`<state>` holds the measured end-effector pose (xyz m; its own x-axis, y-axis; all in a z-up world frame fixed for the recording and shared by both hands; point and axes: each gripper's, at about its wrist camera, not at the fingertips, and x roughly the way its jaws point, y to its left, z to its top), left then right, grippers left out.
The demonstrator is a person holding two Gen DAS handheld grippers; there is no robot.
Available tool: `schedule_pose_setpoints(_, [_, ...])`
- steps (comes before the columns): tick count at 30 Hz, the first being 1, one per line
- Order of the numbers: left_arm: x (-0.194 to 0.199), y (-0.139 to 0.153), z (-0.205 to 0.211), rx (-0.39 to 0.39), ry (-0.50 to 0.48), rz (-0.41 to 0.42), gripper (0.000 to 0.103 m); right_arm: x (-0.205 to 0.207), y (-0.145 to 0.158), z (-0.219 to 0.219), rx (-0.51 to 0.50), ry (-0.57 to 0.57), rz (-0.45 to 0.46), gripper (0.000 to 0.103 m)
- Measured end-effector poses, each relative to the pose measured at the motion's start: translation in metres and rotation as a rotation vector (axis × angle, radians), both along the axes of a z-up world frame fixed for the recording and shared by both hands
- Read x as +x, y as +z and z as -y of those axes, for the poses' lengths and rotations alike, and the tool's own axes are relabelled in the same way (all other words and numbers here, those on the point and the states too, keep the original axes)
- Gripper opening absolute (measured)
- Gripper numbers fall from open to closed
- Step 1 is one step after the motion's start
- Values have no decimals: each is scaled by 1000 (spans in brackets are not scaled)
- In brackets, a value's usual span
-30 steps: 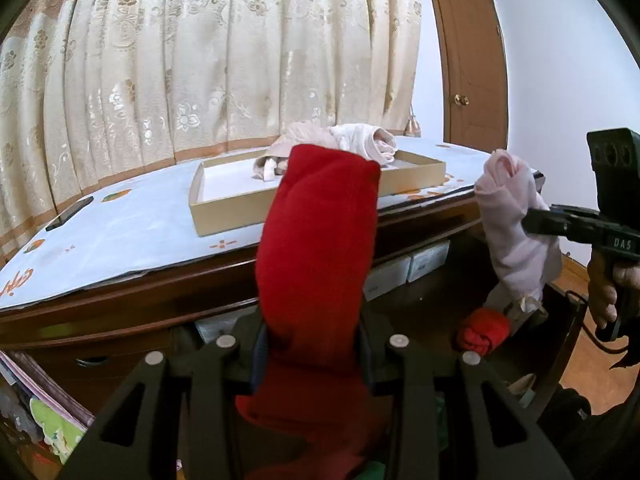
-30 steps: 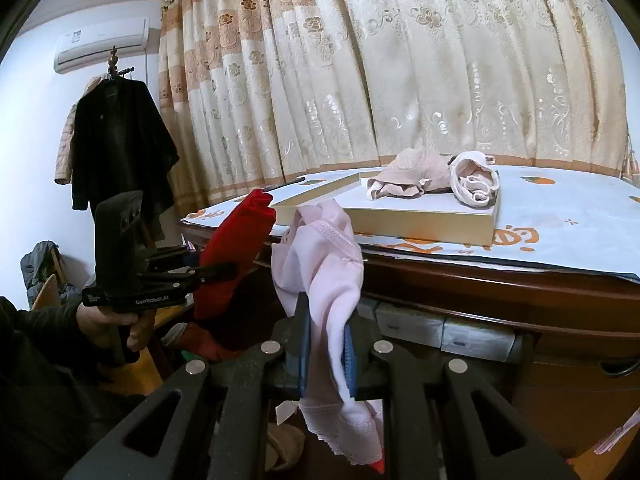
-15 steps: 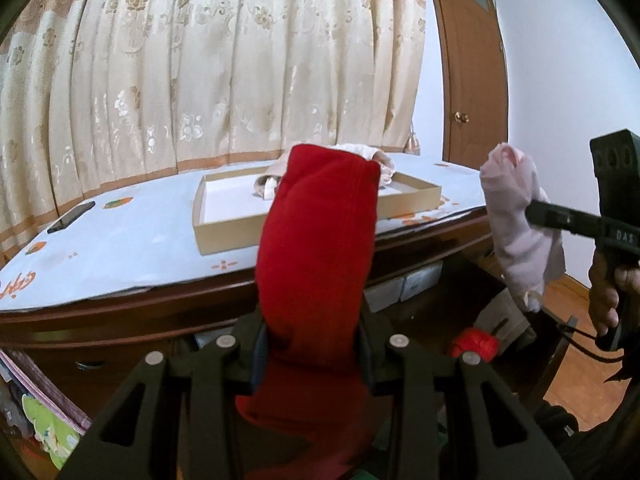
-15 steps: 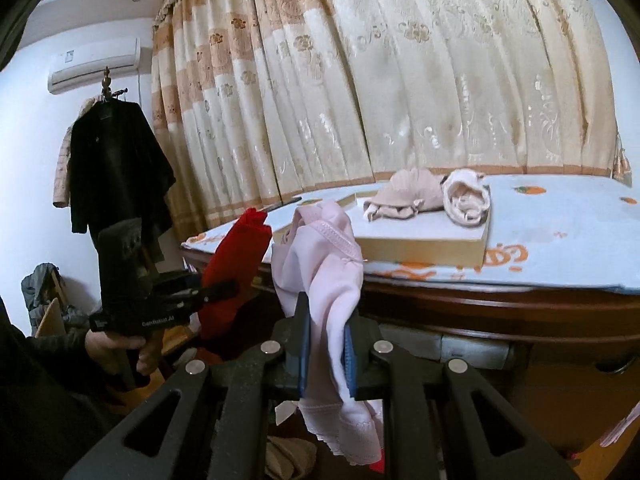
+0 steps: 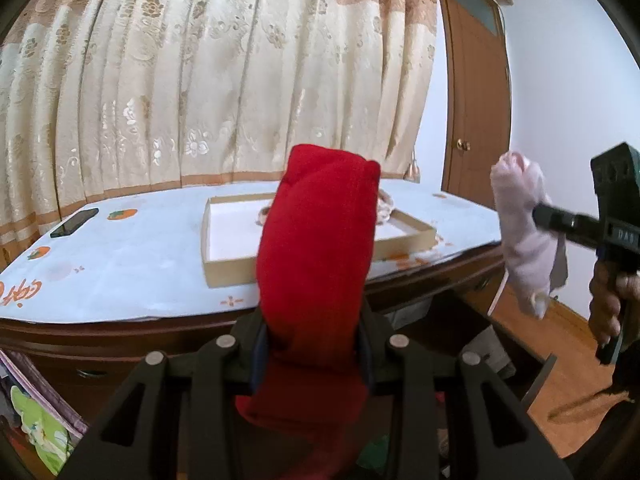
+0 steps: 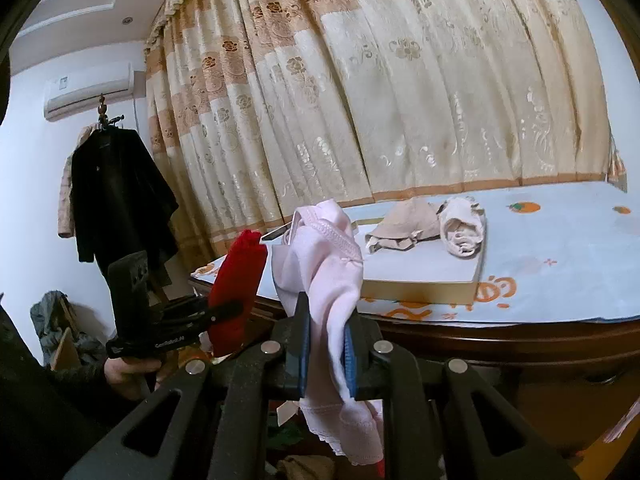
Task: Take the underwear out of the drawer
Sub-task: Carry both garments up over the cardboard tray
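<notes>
The left claw (image 5: 312,354) is clenched on a red underwear (image 5: 316,264), which stands up between its two pads and hangs down a little below them. The right claw (image 6: 326,354) is clenched on a pink underwear (image 6: 324,264); the cloth rises above the blue pads (image 6: 303,344) and its lace edge hangs under them. Both pieces are in the air in front of the tabletop (image 5: 132,264), not touching it. In the right wrist view the left claw with the red piece is at the left, held by a hand (image 6: 128,372) in a dark sleeve. In the left wrist view the right claw with the pink piece is at the right edge, held by a hand (image 5: 608,300).

The tabletop is covered with a light blue cloth (image 6: 560,264) with orange fruit prints. On it lies a flat cardboard tray (image 5: 224,268) with a white inside. It is nearer to the front edge than to the back edge. In the tray, at its far side, lie a beige piece (image 6: 404,226) and a rolled cream piece (image 6: 462,230), just beside each other. A dark phone (image 5: 74,223) lies near the back left corner of the tabletop. Behind the tabletop hangs a cream curtain (image 5: 224,80) with flower pattern. To its right is a brown door (image 5: 476,120). At the left side of the room a black coat (image 6: 116,196) hangs on a stand, under an air conditioner (image 6: 88,88).
</notes>
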<state>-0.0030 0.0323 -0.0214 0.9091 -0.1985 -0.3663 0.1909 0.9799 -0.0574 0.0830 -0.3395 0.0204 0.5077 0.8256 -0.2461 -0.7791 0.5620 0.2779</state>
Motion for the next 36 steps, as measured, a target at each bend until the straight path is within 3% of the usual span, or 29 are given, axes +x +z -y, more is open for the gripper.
schedule_pose_setpoints(7, [9,14,-8,-71,4,-24,34,5,8,-21,2,18,-53,15])
schedule_pose_setpoints(36, [95,66,-39,-175,35,-116,34,75,56,-87,-22,-12,-145,15])
